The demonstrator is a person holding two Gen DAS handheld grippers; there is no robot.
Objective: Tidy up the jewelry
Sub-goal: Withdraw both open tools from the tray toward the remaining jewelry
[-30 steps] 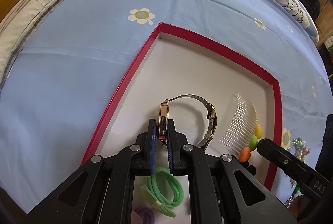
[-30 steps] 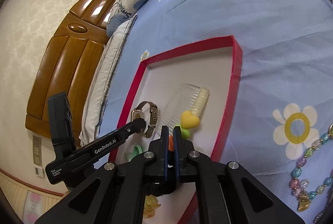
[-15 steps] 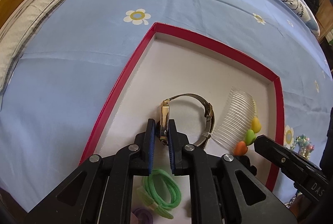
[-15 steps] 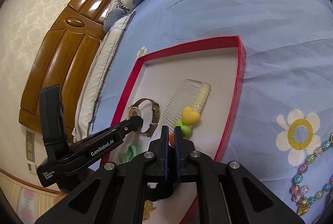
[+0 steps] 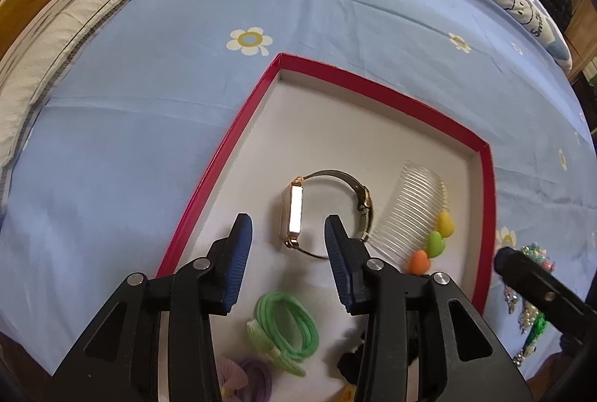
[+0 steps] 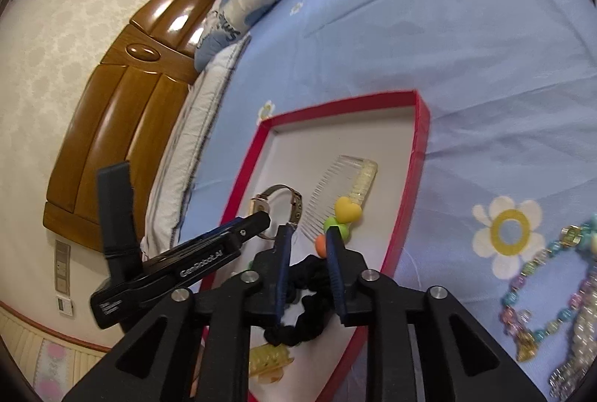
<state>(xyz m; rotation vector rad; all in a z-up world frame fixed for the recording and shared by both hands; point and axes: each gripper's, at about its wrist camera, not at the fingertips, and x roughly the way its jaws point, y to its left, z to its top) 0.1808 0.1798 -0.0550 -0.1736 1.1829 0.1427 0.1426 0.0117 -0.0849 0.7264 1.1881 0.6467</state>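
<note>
Left gripper (image 5: 287, 234): jaws spread wide, holding nothing. The gold watch (image 5: 293, 211) lies on its edge between and just ahead of the blue pads (image 5: 238, 252), apart from both, on the white floor of the red-rimmed tray (image 5: 224, 155). A green hair tie (image 5: 287, 327) lies below the jaws; a purple one (image 5: 246, 376) sits at the near edge. To the right, a clear comb (image 5: 406, 211) with yellow, green and orange hearts rests near the tray's right wall.

Right gripper (image 6: 308, 252): jaws partly open, gripping nothing, over a black scrunchie (image 6: 302, 297) inside the tray. A yellow claw clip (image 6: 268, 361) lies below it. Beaded necklaces (image 6: 541, 290) lie on the blue sheet (image 6: 447, 47), outside the tray to the right.
</note>
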